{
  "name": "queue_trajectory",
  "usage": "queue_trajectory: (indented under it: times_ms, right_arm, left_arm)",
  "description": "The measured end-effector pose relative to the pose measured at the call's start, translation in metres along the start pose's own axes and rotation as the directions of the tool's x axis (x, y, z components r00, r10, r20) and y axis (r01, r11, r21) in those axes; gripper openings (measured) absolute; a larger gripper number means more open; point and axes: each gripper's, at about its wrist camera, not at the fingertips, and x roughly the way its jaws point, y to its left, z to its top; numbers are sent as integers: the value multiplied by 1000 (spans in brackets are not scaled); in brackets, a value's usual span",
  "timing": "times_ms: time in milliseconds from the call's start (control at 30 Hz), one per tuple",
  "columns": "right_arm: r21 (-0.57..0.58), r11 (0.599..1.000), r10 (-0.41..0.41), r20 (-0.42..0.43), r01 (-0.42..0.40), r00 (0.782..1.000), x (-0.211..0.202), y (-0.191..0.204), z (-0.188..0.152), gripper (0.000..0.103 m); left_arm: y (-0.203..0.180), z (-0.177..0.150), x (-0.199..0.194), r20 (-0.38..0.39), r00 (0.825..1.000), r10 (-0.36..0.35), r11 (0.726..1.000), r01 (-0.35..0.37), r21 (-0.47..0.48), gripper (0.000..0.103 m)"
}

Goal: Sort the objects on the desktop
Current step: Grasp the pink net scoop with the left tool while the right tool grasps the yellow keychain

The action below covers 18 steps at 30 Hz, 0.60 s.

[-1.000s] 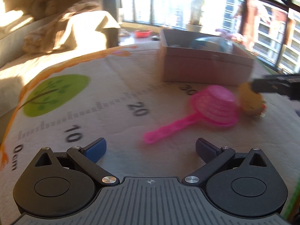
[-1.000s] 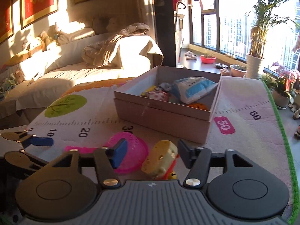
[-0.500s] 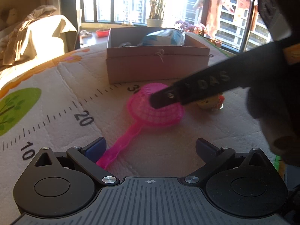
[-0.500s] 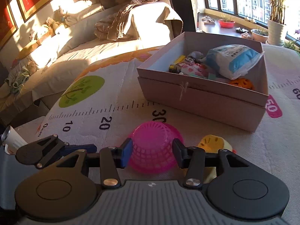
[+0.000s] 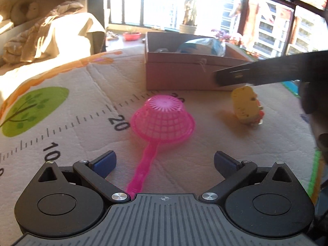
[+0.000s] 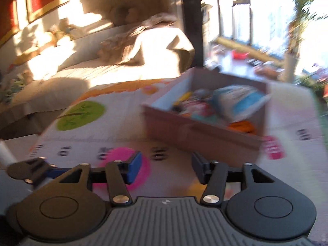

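The pink strainer [image 5: 163, 121] lies upside down on the ruler-print mat [image 5: 71, 112] covering the tabletop, its handle running back toward your left gripper [image 5: 164, 163], whose jaws stand wide apart with nothing pinched, only the handle tip lying between them. Just beside it to the right rests the yellow toy [image 5: 245, 107], near the cardboard box [image 5: 180, 75] that already holds sorted items, so both likely belong there. Your right gripper [image 6: 166, 169] hangs above the mat, its jaws opening and empty; the view is blurred, the strainer showing behind its left finger.
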Motion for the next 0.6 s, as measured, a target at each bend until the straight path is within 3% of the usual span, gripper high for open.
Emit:
queue_trajectory:
  times_ms: [33, 100, 167, 200, 333, 600]
  right_arm:
    - [-11, 998, -56, 17, 56, 998, -4, -6, -4, 82]
    - [-7, 993, -122, 21, 122, 992, -6, -20, -14, 85]
    - [49, 993, -108, -30, 109, 994, -3, -37, -22, 76]
    - [82, 993, -82, -58, 87, 995, 0, -44, -25, 60]
    - [144, 990, 1, -60, 7, 998, 2, -51, -30, 36]
    - [112, 990, -82, -19, 84, 996, -23, -58, -34, 25]
  left_arm:
    - [0, 0, 1, -1, 1000, 3, 1000, -3, -2, 103]
    - [0, 0, 0, -3, 1000, 1, 1000, -1, 4, 103]
    - [0, 1, -1, -9, 1000, -10, 1000, 10, 9, 103]
    - [-2, 1, -1, -13, 1000, -11, 1000, 11, 14, 103]
    - [-6, 3, -3, -28, 1000, -7, 1000, 8, 19, 103]
    - [-11, 24, 3, 8, 1000, 22, 999, -22, 36, 103]
